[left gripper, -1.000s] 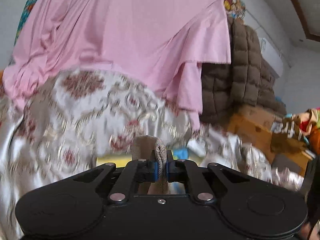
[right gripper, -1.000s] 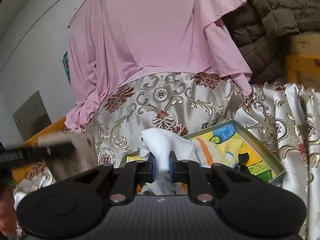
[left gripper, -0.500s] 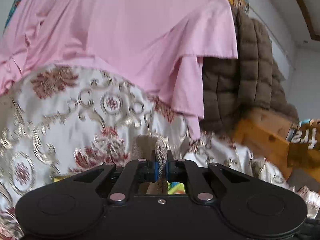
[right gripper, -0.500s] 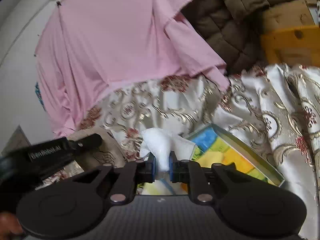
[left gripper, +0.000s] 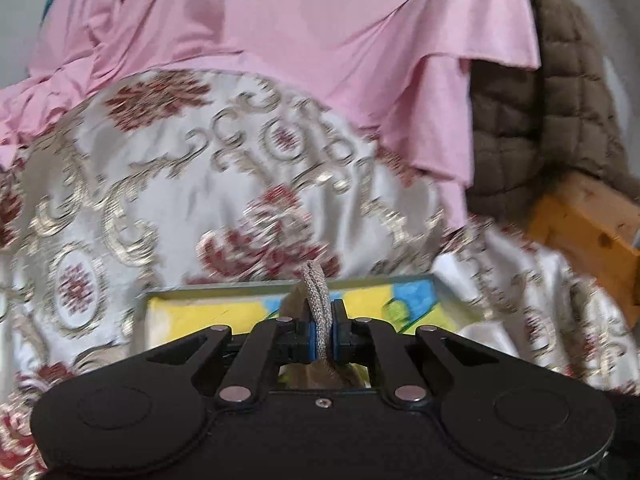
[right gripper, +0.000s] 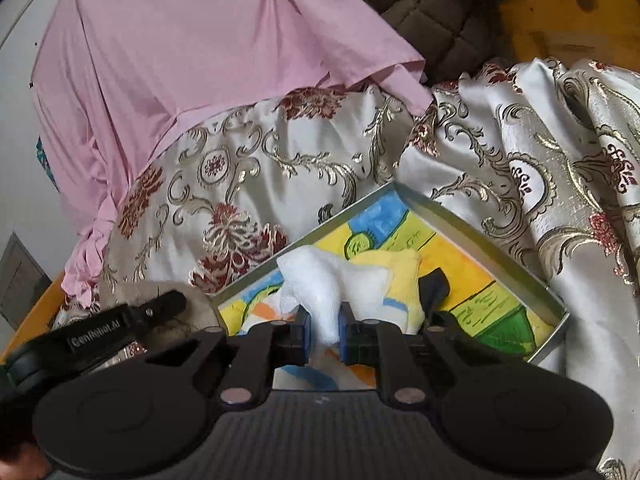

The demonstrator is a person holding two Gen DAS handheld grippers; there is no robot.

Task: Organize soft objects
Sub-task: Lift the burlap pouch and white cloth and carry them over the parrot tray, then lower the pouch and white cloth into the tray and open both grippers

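Note:
My left gripper (left gripper: 321,338) is shut on a beige knitted cloth (left gripper: 317,292), held just above the near edge of a shallow metal tray (left gripper: 240,286) with a colourful cartoon bottom. My right gripper (right gripper: 323,334) is shut on a white cloth (right gripper: 320,284) that hangs over the same tray (right gripper: 480,236). A yellow soft item (right gripper: 396,280) and a black piece (right gripper: 434,288) lie in the tray beside the white cloth. The left gripper also shows at the left of the right wrist view (right gripper: 120,324), with the beige cloth (right gripper: 160,292) under it.
The tray rests on a silver floral bedspread (left gripper: 160,200). A pink sheet (left gripper: 300,20) hangs behind it. A brown quilted jacket (left gripper: 560,120) drapes over a wooden frame (left gripper: 592,228) at the right.
Both grippers have come lower toward the tray. The tray has come into the left wrist view. The right gripper's jaws have parted a little but still pinch the white cloth.

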